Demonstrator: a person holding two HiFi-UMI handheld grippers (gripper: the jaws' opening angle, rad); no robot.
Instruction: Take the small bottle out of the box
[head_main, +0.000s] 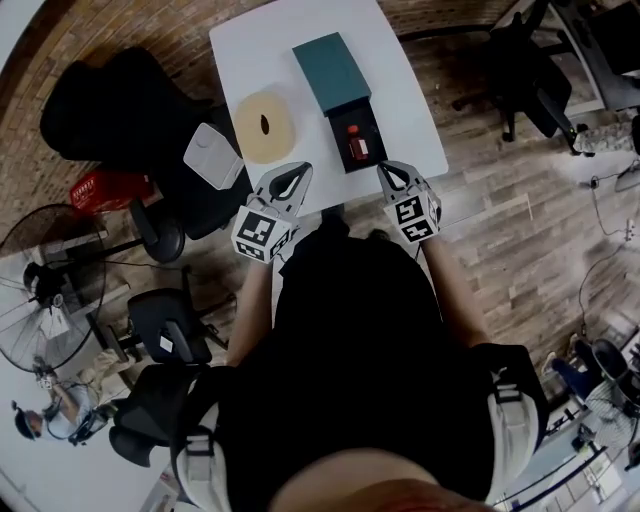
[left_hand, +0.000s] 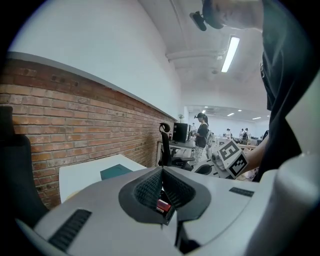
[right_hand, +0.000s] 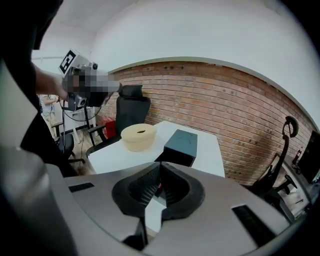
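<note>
- Our left gripper (head_main: 298, 172) and right gripper (head_main: 386, 172) are both closed and empty. They sit at the near edge of the white table (head_main: 250, 50), seemingly ready to approach.
- Between them, the small red bottle (head_main: 358, 143) lies in the black tray (head_main: 338, 140), slid out of its dark teal box sleeve (head_main: 332, 68), probably to expose it.

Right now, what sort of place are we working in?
Probably an open-plan office or lab: there is a brick wall, an office chair, and a desk monitor under a ceiling strip light.
</note>
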